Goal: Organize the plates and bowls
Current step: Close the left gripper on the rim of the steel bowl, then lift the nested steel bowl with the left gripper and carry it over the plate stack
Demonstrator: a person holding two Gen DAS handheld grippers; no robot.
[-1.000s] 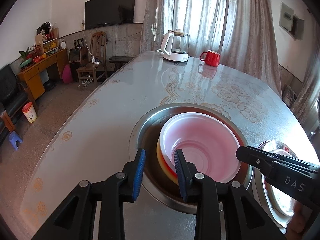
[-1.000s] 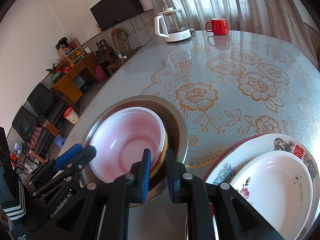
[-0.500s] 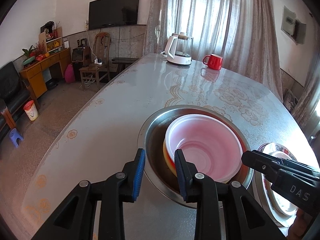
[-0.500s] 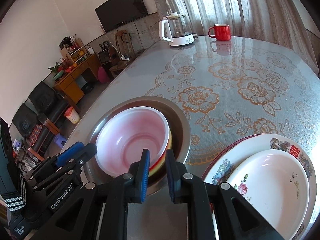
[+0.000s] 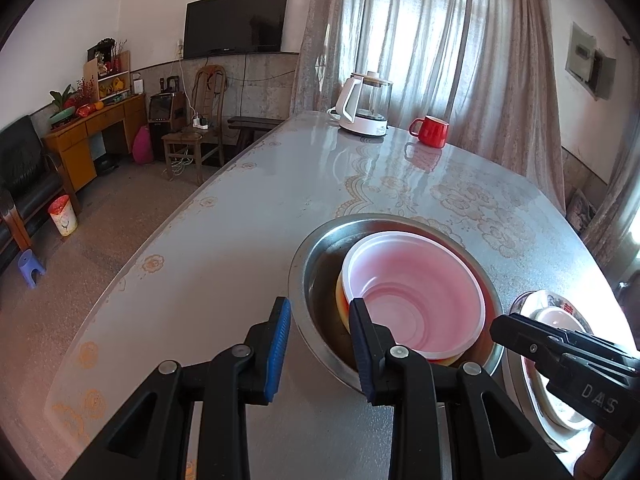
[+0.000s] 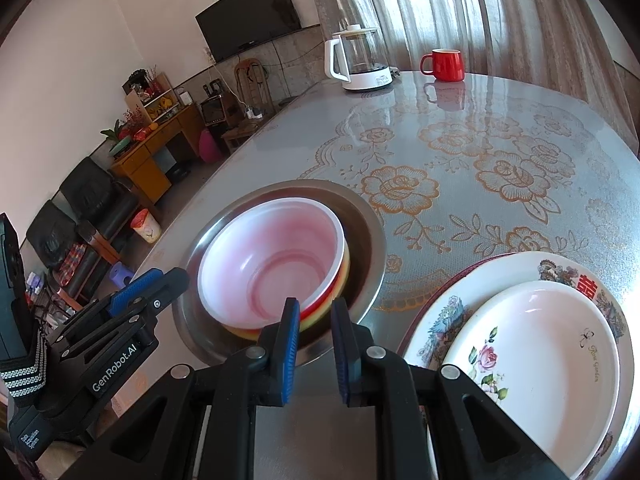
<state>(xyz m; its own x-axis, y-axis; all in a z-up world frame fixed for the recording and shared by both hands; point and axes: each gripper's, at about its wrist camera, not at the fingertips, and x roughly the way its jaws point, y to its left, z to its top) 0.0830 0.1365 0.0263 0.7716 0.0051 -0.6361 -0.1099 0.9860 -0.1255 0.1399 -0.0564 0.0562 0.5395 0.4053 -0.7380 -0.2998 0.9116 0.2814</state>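
The desk point(image 6: 500, 128) carries a steel basin point(image 6: 360, 216) with stacked plastic bowls: a white bowl point(image 6: 272, 256) nested topmost. Beside the basin, a decorated plate point(image 6: 472, 304) holds a smaller floral plate point(image 6: 540, 352). My left gripper point(image 5: 320, 336) stands apart, empty, straddling the basin's near rim. My right gripper point(image 6: 314, 340) is narrowly parted (nothing clamped) just before the basin.

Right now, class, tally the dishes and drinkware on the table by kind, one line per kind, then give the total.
Metal basin: 1
Plastic bowls stacked in the basin, white one on top, with red and yellow rims showing beneath: at least 3
Plates, a small floral plate on a large patterned plate: 2
Red mug: 1
Kettle: 1
Total: at least 8
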